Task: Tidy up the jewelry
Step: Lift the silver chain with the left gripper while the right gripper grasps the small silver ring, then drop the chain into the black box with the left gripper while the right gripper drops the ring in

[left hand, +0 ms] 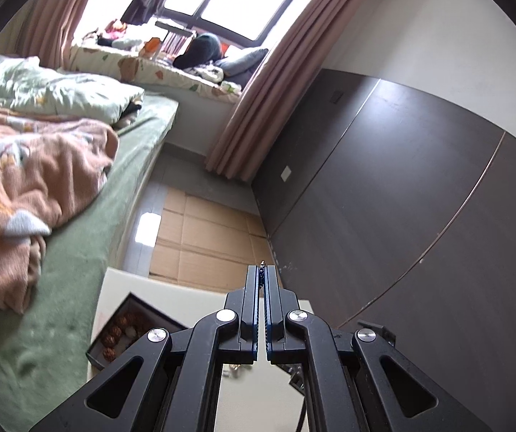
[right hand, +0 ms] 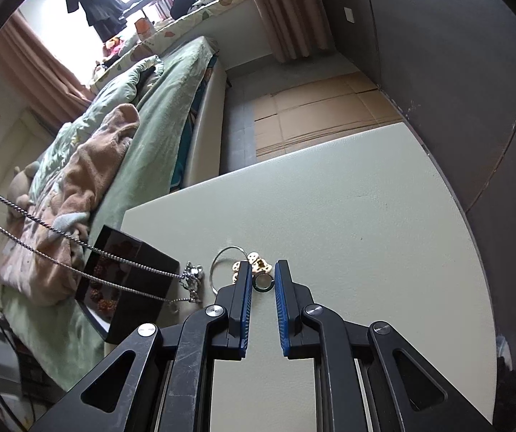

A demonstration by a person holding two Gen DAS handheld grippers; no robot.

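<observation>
A silver chain (right hand: pixel 42 230) runs in two tight lines from the left edge of the right wrist view down to a shiny silver clump (right hand: pixel 192 278) on the pale table (right hand: pixel 366 216). The chain hangs in the air above the black box (right hand: pixel 128 280). At about 3 o'clock from the clump lie a thin wire hoop (right hand: pixel 222 266), a gold flower-shaped piece (right hand: pixel 256 264) and a dark ring (right hand: pixel 263 282).

The right gripper (right hand: pixel 262 280) hangs over the dark ring with its blue pads apart, squeezing nothing.

The left gripper (left hand: pixel 262 273) is squeezed tight on a tiny bit of chain at its tip (left hand: pixel 262 262). The jewelry box (left hand: pixel 128 327), full of brown beads (left hand: pixel 112 334), sits at 8 o'clock from it, and a bed (left hand: pixel 78 259) is farther that way.
</observation>
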